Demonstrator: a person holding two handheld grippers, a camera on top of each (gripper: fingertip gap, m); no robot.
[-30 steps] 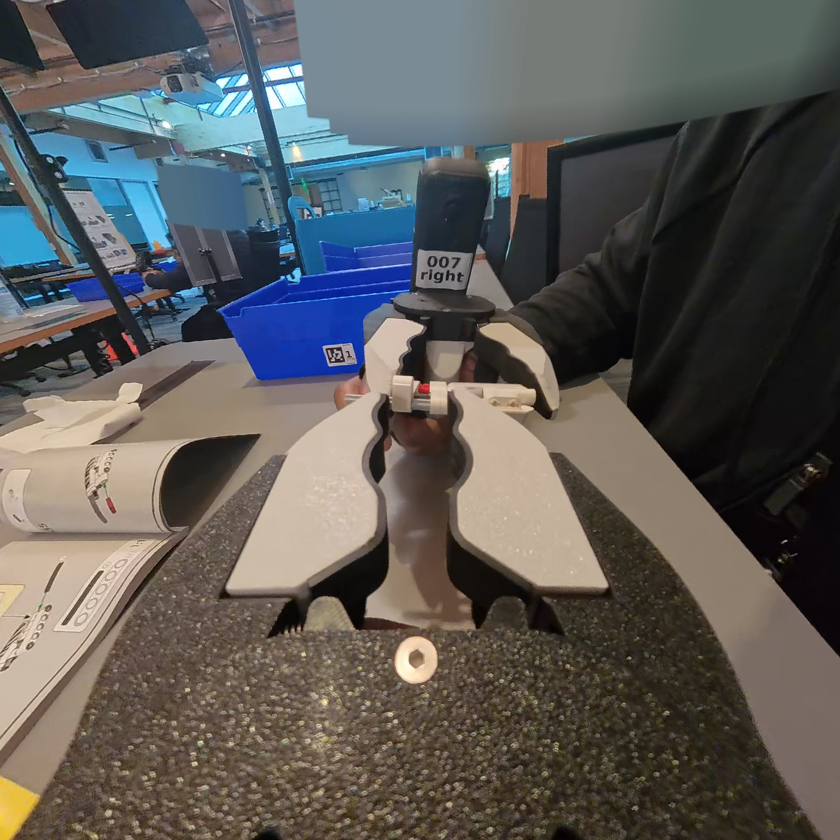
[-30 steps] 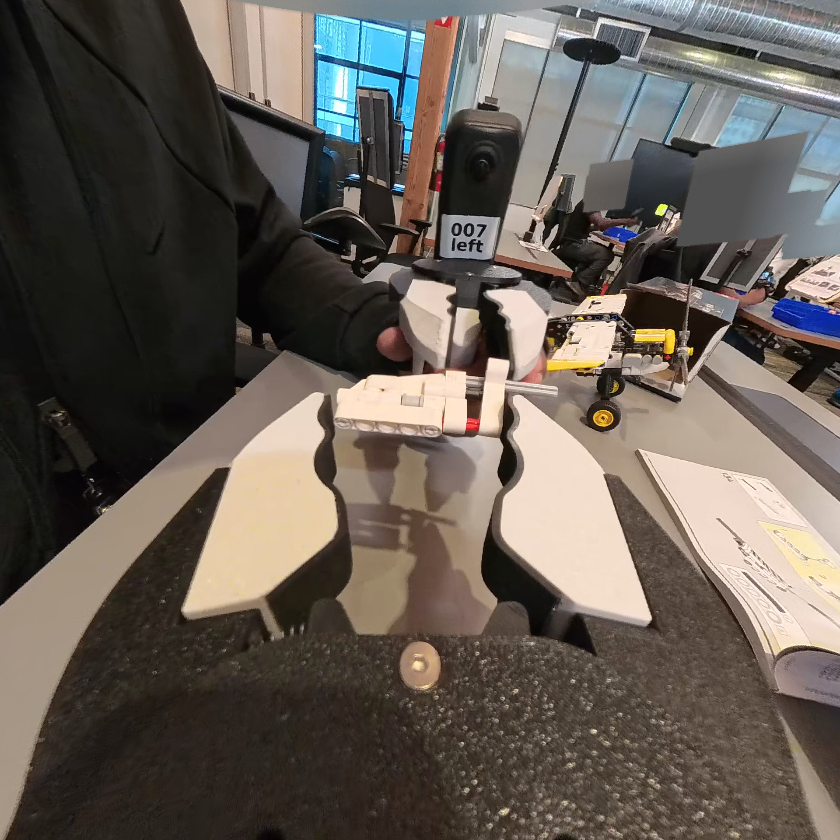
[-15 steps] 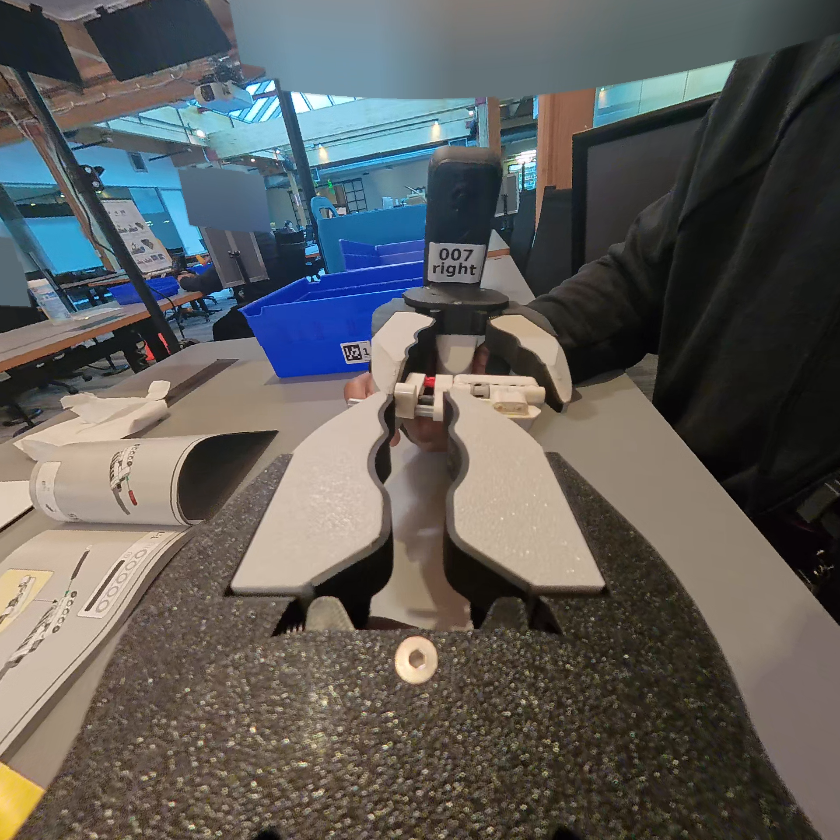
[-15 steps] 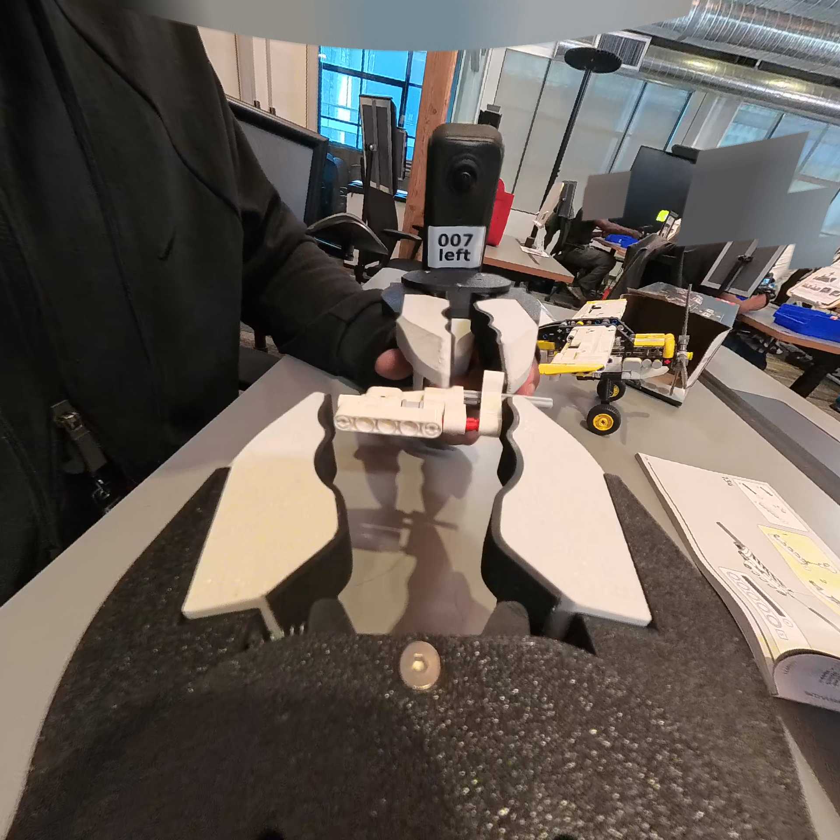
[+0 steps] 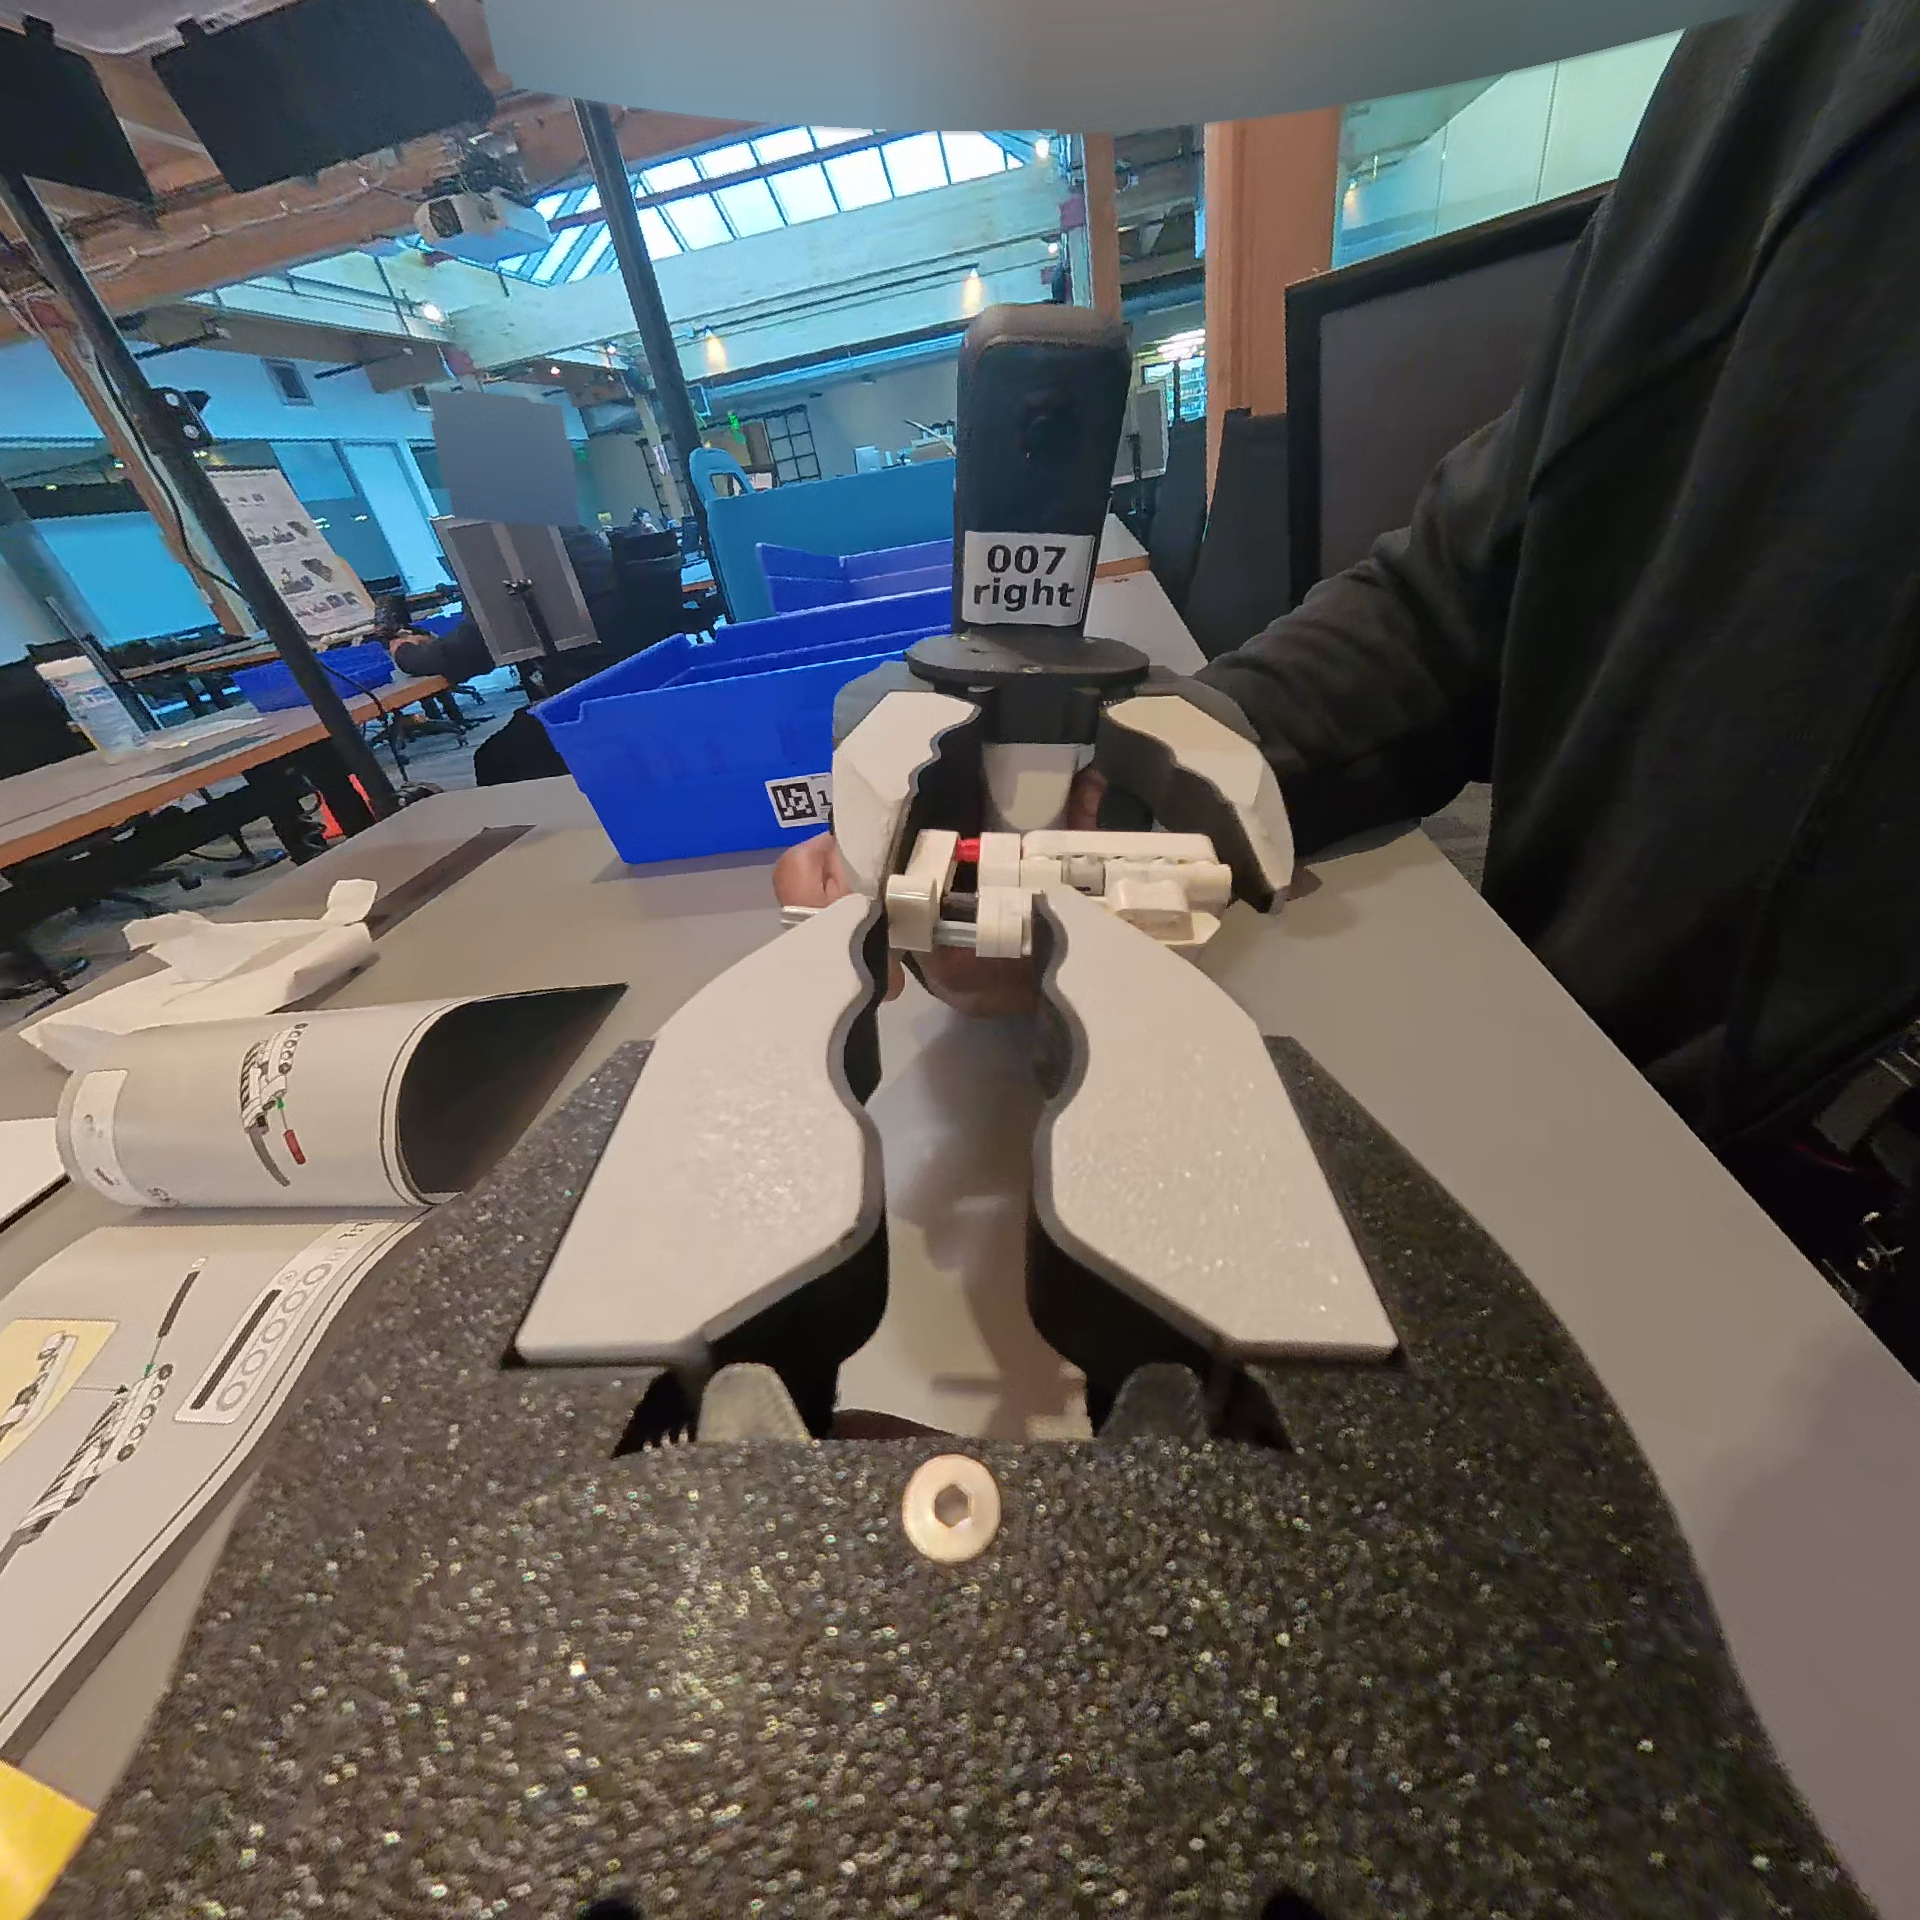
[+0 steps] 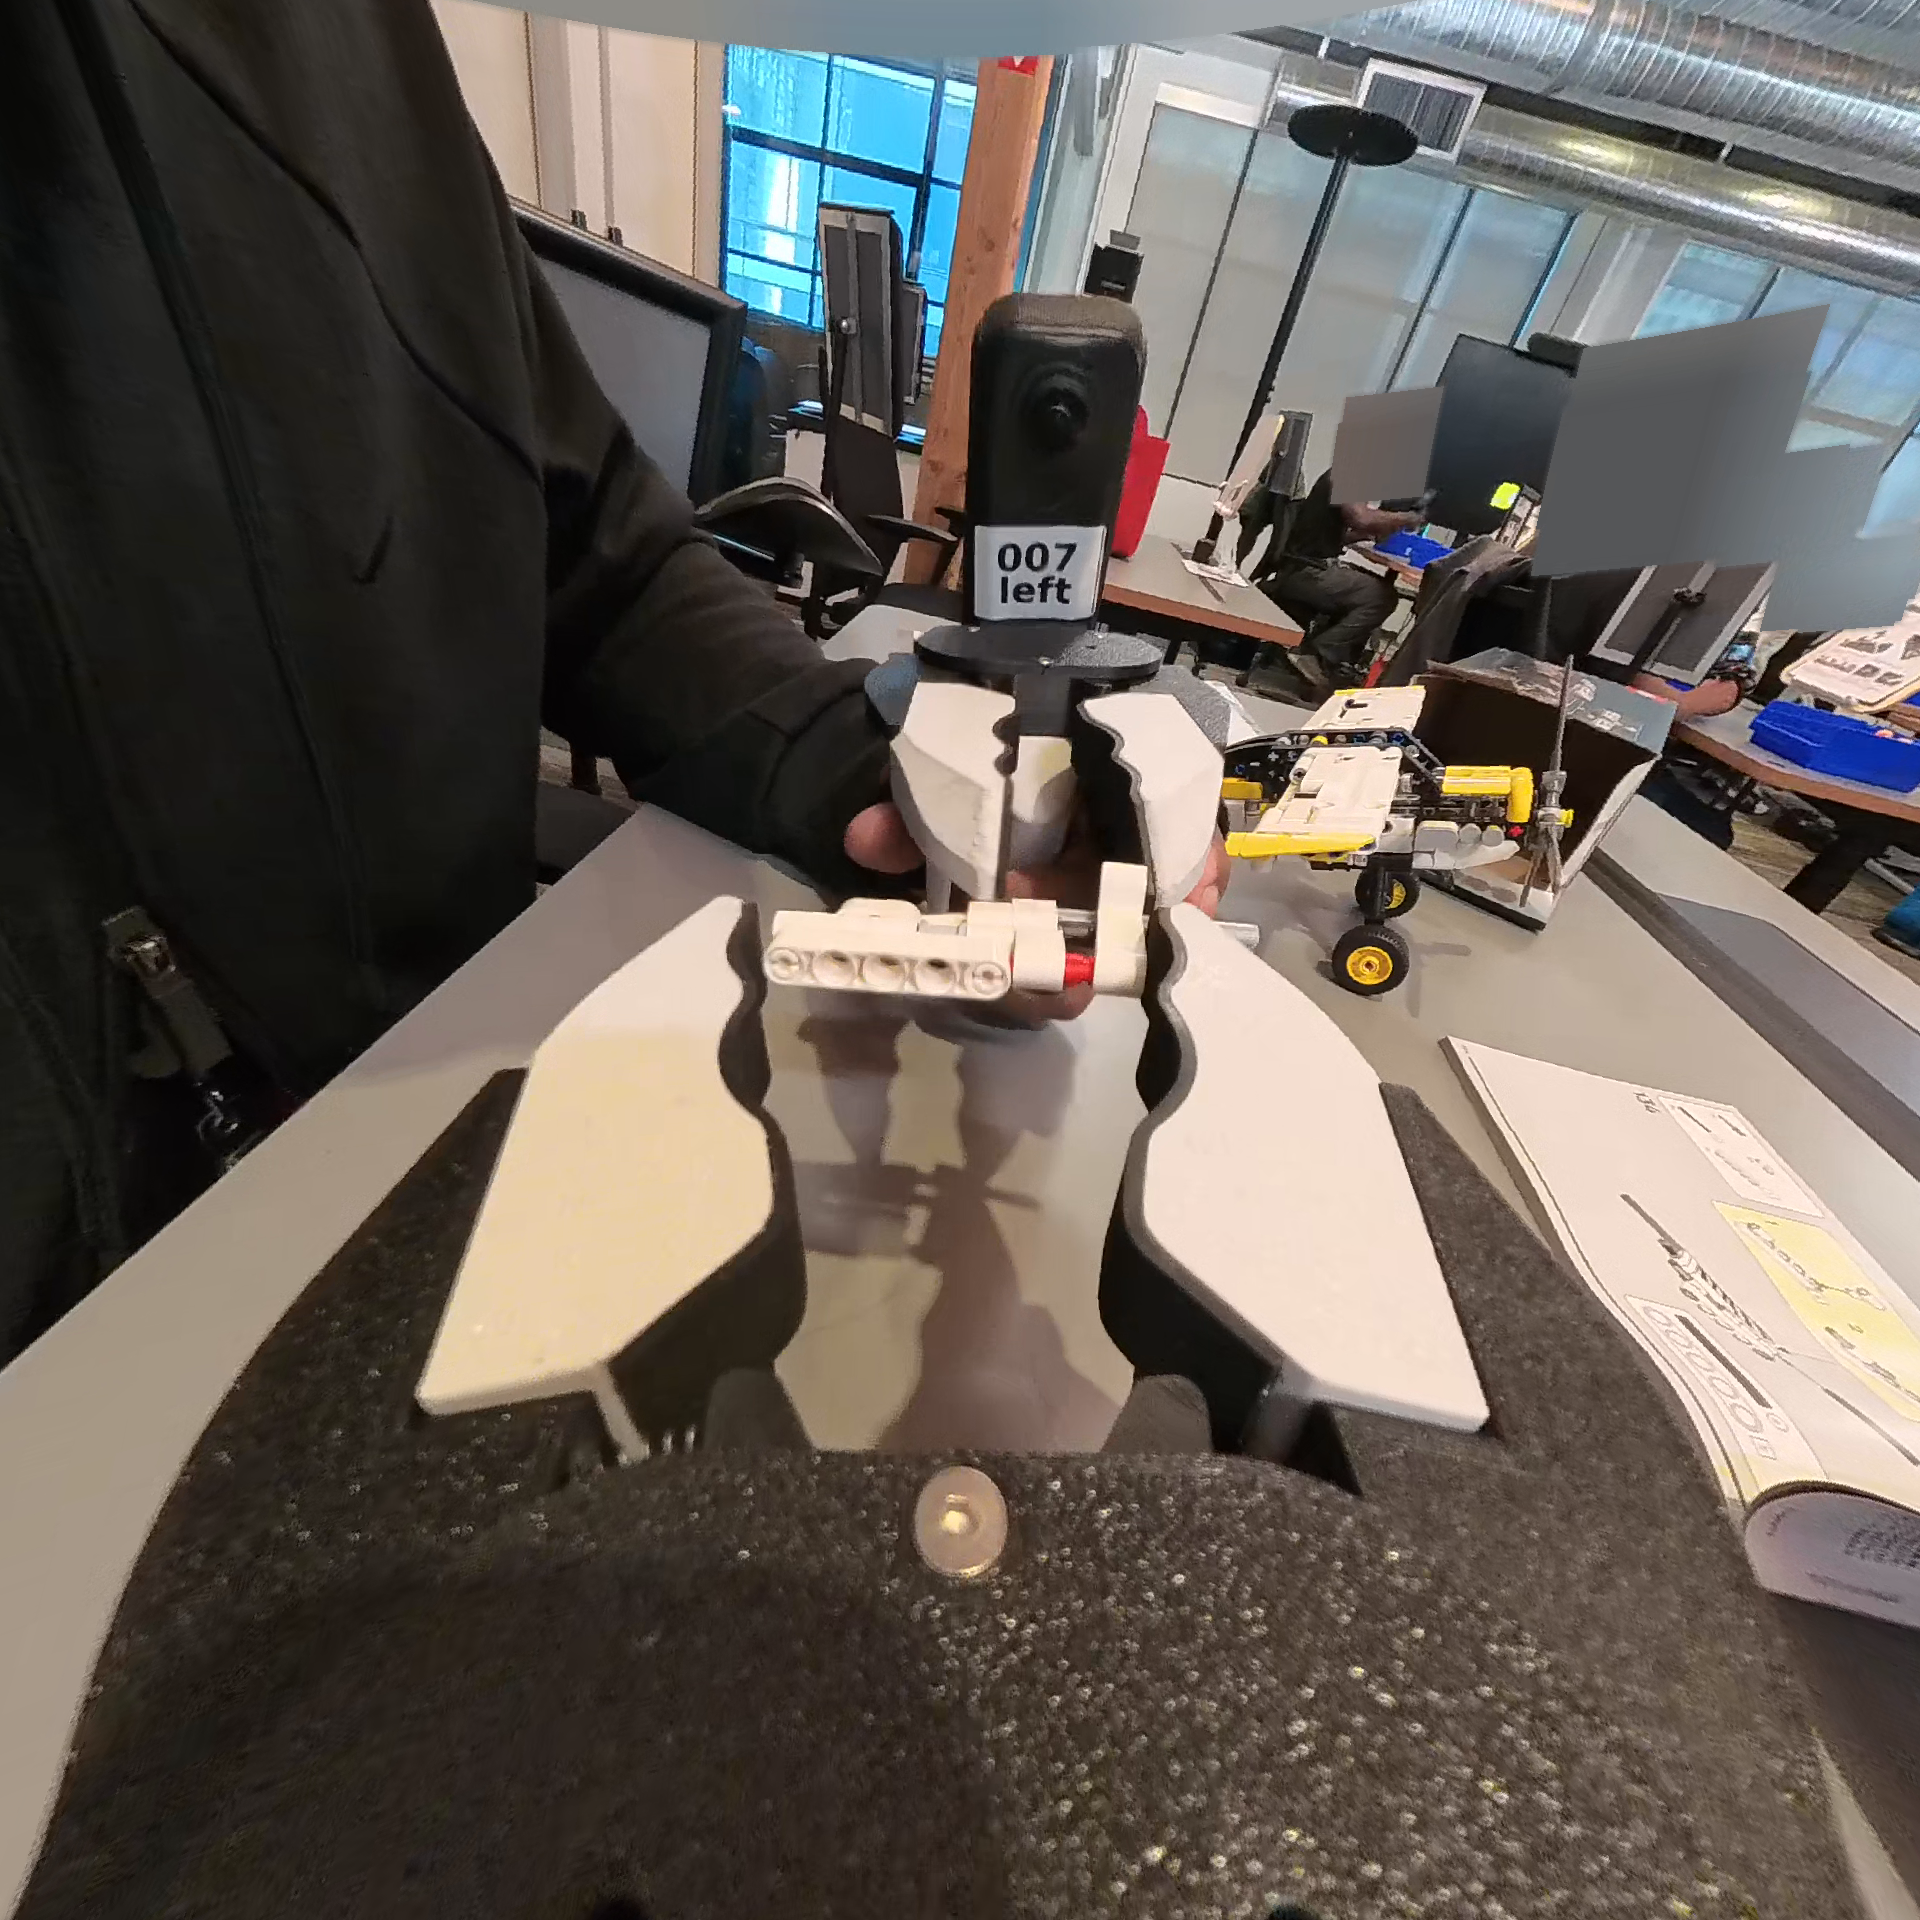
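Each gripper point(image 5: 961, 914) has two pale grey, wavy-edged fingers point(image 5: 758, 1132) with dark inner pads, rising from a black speckled foam body point(image 5: 935, 1662). A silver hex screw point(image 5: 951, 1504) sits in the foam just below the fingers. The right gripper point(image 6: 951, 971) is built alike, with its own screw point(image 6: 959, 1525). The facing gripper carries a black camera point(image 6: 1055, 436) with a white label. The person wears a black, probably zippered, jacket point(image 6: 260, 520).

The left gripper point(image 5: 961, 920) and the right gripper point(image 6: 951, 961) face each other tip to tip above the counter, each gripped from beneath by a hand in a black sleeve. The left jaws stand narrow, pressed on a small white brick assembly; the right jaws spread wide around its length
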